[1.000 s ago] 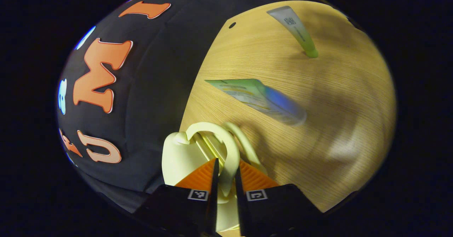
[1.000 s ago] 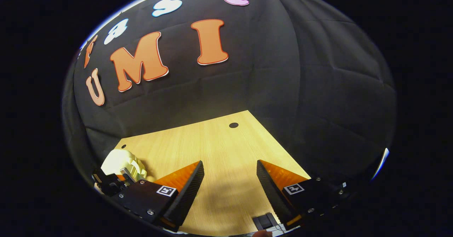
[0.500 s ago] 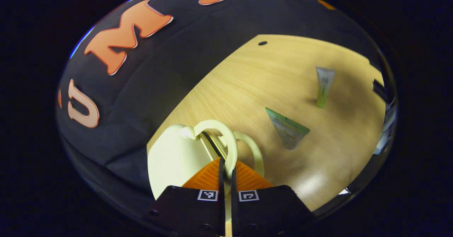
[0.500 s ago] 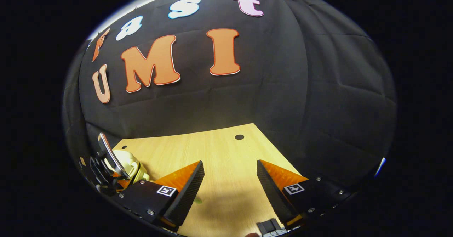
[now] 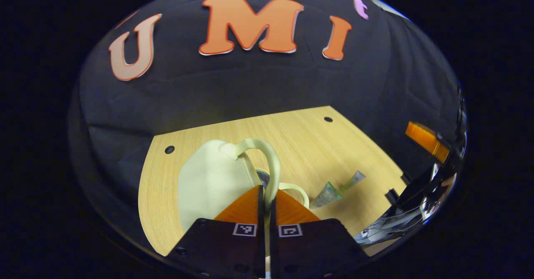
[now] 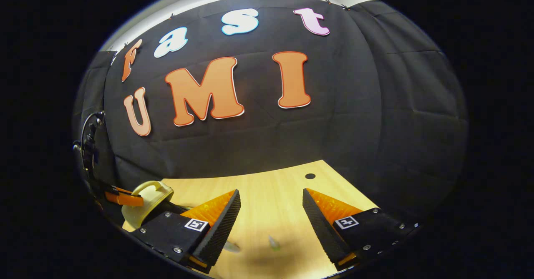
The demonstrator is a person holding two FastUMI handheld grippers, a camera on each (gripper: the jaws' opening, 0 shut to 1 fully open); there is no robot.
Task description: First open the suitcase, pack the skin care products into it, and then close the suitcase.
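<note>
A small cream suitcase [image 5: 208, 183] lies on the wooden table [image 5: 300, 141]. My left gripper [image 5: 265, 197] is shut on one arched handle [image 5: 269, 162] and holds that half lifted; the second handle [image 5: 297, 189] lies lower, with a gap between the halves. A green tube [image 5: 327, 194] and a thinner tube [image 5: 353, 180] lie to the right of the case. In the right gripper view, my right gripper [image 6: 271, 212] hangs open above the table with nothing between its fingers. The raised cream shell [image 6: 148, 199] is at its lower left, and one tube [image 6: 273, 242] lies below the fingers.
The black cloth wall closes the table's far side. Small dark holes [image 5: 328, 119] mark the table's far corners. The right gripper's finger [image 5: 425, 139] and shiny body stand at the table's right edge in the left gripper view.
My left gripper has swung up and round with the handle, lifting the suitcase half. The tubes now sit lower right in its view. The right gripper has tilted up slightly and stays open.
</note>
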